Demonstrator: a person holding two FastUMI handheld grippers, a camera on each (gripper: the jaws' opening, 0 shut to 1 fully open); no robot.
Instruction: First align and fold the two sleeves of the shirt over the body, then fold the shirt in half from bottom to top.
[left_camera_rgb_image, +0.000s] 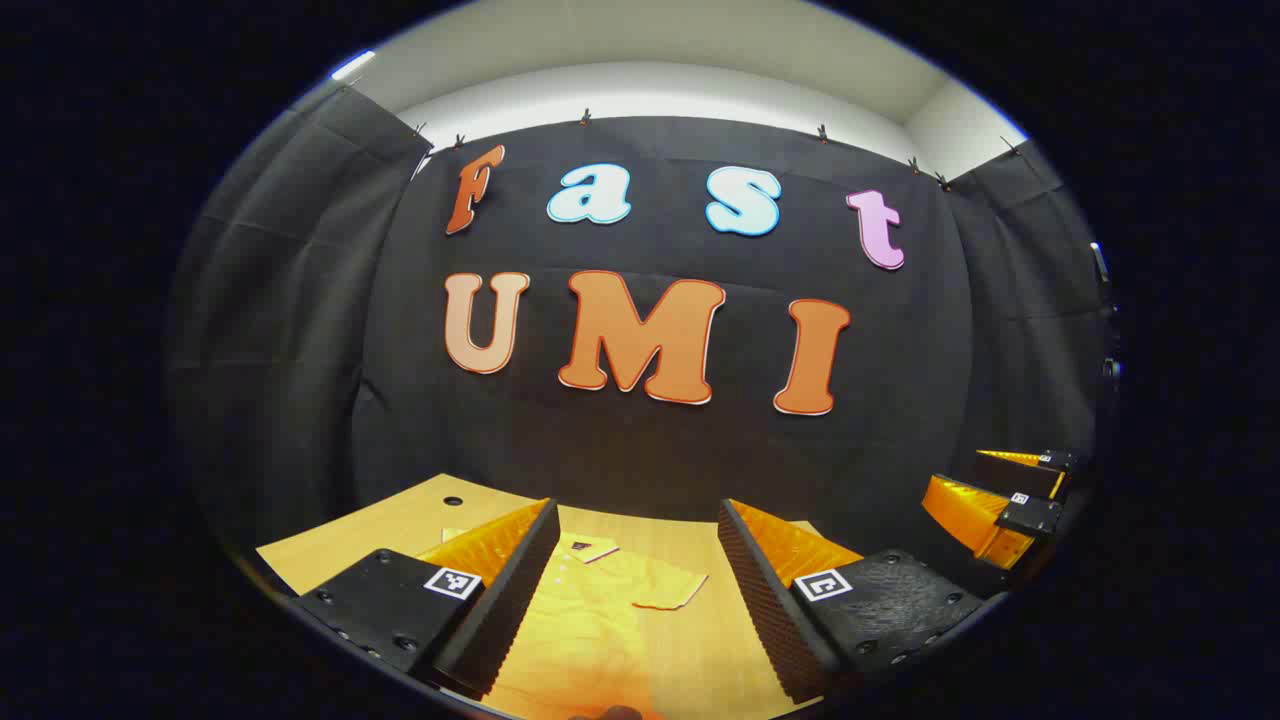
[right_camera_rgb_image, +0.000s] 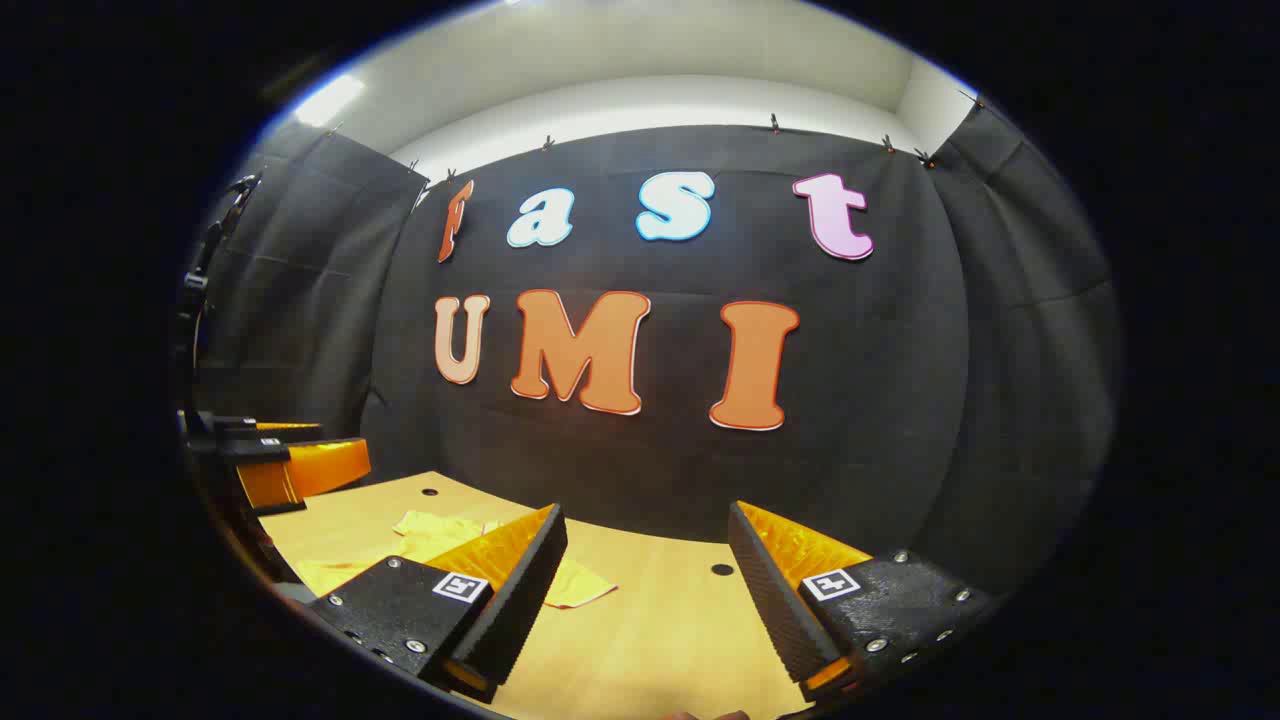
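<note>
1. Shirt (left_camera_rgb_image: 600, 600) yellow, flat on wooden table (left_camera_rgb_image: 380, 520), collar end toward booth wall; seen in left gripper view between own fingers, lower part running out of frame at bottom.
2. Short sleeve (left_camera_rgb_image: 672, 590) sticking out to right of body in left gripper view, lying flat, not folded over body.
3. Left gripper (left_camera_rgb_image: 637, 590) above shirt, jaws wide apart, holding nothing; fingers either side of shirt body in picture, contact with cloth not judgeable.
4. Right gripper (right_camera_rgb_image: 647, 600) jaws wide apart too, holding nothing; bare tabletop (right_camera_rgb_image: 660, 620) between fingers.
5. Shirt in right gripper view (right_camera_rgb_image: 430, 535) lying left of and partly behind own left finger, one yellow edge poking out just right of that finger.
6. Right gripper also seen in left gripper view at far right edge (left_camera_rgb_image: 1015, 500), off past table's edge, fingers spread.
7. Left gripper also seen in right gripper view at far left edge (right_camera_rgb_image: 290, 455), above table's left side; gap between fingers hard to judge from that angle.
8. Small dark hole (right_camera_rgb_image: 722, 569) in tabletop near wall, between right gripper's fingers; another hole (left_camera_rgb_image: 453, 500) at far left of table.
</note>
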